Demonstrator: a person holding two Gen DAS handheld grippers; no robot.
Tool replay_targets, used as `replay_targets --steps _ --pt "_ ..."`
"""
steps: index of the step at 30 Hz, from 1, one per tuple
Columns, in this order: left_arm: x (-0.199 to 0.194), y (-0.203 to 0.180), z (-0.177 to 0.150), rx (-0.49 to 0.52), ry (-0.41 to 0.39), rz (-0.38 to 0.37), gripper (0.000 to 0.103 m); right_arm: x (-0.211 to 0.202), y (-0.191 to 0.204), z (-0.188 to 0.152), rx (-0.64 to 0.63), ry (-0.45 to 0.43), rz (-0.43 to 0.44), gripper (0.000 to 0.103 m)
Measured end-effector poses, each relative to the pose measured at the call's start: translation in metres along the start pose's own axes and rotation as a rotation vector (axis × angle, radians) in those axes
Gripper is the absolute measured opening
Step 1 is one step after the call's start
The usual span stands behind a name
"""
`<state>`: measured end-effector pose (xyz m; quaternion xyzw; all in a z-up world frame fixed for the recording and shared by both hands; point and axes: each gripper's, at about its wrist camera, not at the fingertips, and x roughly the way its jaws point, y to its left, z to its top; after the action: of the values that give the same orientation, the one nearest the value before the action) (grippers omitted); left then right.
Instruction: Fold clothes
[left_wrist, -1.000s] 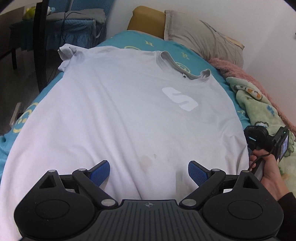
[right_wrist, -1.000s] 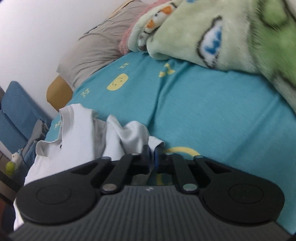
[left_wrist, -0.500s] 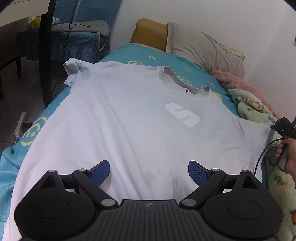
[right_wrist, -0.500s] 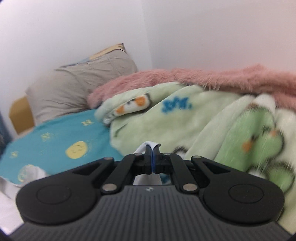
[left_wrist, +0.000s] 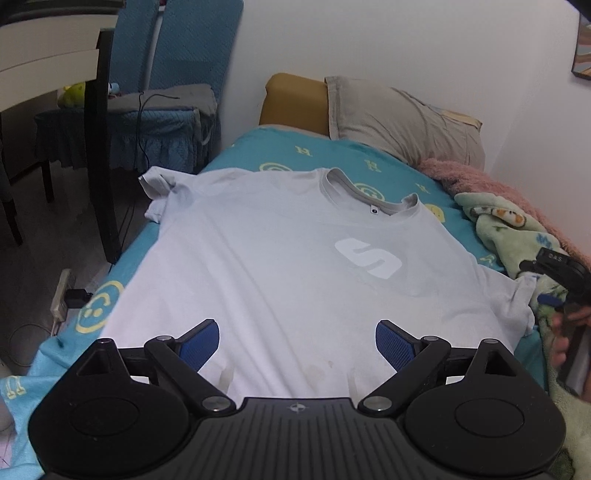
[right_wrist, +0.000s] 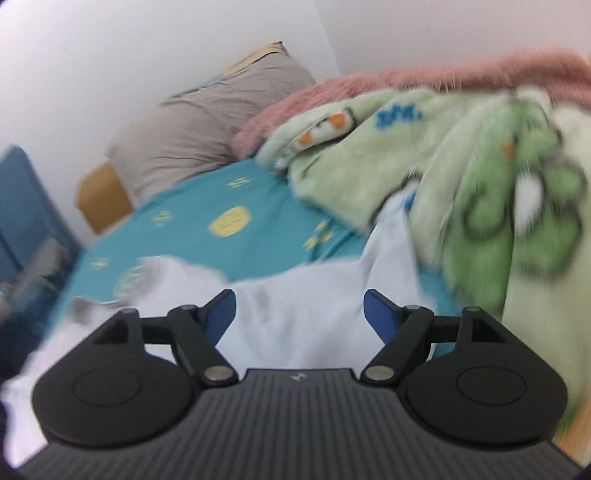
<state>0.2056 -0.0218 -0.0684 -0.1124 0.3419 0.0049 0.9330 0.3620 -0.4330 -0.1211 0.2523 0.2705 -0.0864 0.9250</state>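
Teal smiley-print bedsheet (left_wrist: 280, 155) stretches ahead of the left gripper (left_wrist: 295, 341), whose blue pads stand wide apart, released, over a flat white cotton T-shirt (left_wrist: 280, 258). Blurred right view: right gripper (right_wrist: 299, 314) likewise spread, the shirt's sleeve (right_wrist: 384, 254) ahead, green fleece blanket (right_wrist: 491, 206) to its right.

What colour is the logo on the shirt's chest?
White, on the pale grey shirt; the logo shows best in the left wrist view.

Motion blur smears the green blanket (right_wrist: 498, 206) and T-shirt (right_wrist: 295, 317) edges.
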Motion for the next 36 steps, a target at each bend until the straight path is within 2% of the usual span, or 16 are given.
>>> replay_targets --steps 4,9,10,11,12,14,19,22,25,26,27,28,31,36 --pt "-0.014 0.007 0.000 -0.025 -0.004 -0.015 0.094 -0.033 -0.019 -0.034 0.189 0.024 0.104 0.078" --pt "-0.015 0.012 -0.002 -0.080 0.033 -0.061 0.094 -0.041 -0.054 -0.067 0.441 0.046 0.149 0.079" --pt "-0.013 0.012 -0.002 -0.083 0.038 -0.062 0.094 -0.036 -0.059 -0.072 0.486 0.061 0.147 0.077" --pt "-0.011 0.012 -0.001 -0.084 0.041 -0.061 0.094 -0.030 -0.062 -0.076 0.525 0.080 0.143 0.070" --pt "-0.009 0.012 -0.001 -0.087 0.046 -0.060 0.094 -0.024 -0.066 -0.081 0.564 0.099 0.139 0.069" --pt "-0.003 0.015 0.000 -0.101 0.060 -0.059 0.094 -0.015 -0.064 -0.084 0.565 0.104 0.116 0.068" --pt "0.012 0.023 -0.001 -0.152 0.105 -0.070 0.094 0.003 -0.065 -0.080 0.529 0.028 0.037 0.067" --pt "0.019 0.023 -0.001 -0.152 0.118 -0.075 0.094 0.021 -0.074 -0.073 0.507 -0.019 0.048 0.064" --pt "0.024 0.022 -0.003 -0.159 0.131 -0.080 0.094 0.035 -0.069 -0.063 0.434 -0.051 0.053 0.063" --pt "0.026 0.021 -0.004 -0.163 0.137 -0.083 0.094 0.039 -0.068 -0.060 0.405 -0.049 0.050 0.046" --pt "0.028 0.021 -0.005 -0.168 0.143 -0.086 0.094 0.042 -0.068 -0.058 0.387 -0.047 0.030 0.017" --pt "0.031 0.020 -0.005 -0.172 0.150 -0.087 0.094 0.044 -0.071 -0.059 0.397 -0.047 0.015 0.010" --pt "0.035 0.017 -0.006 -0.166 0.157 -0.081 0.094 0.041 -0.084 -0.063 0.459 -0.057 0.014 0.010" --pt "0.030 0.012 -0.006 -0.118 0.123 -0.054 0.094 0.018 -0.081 -0.059 0.474 -0.073 0.007 0.009"
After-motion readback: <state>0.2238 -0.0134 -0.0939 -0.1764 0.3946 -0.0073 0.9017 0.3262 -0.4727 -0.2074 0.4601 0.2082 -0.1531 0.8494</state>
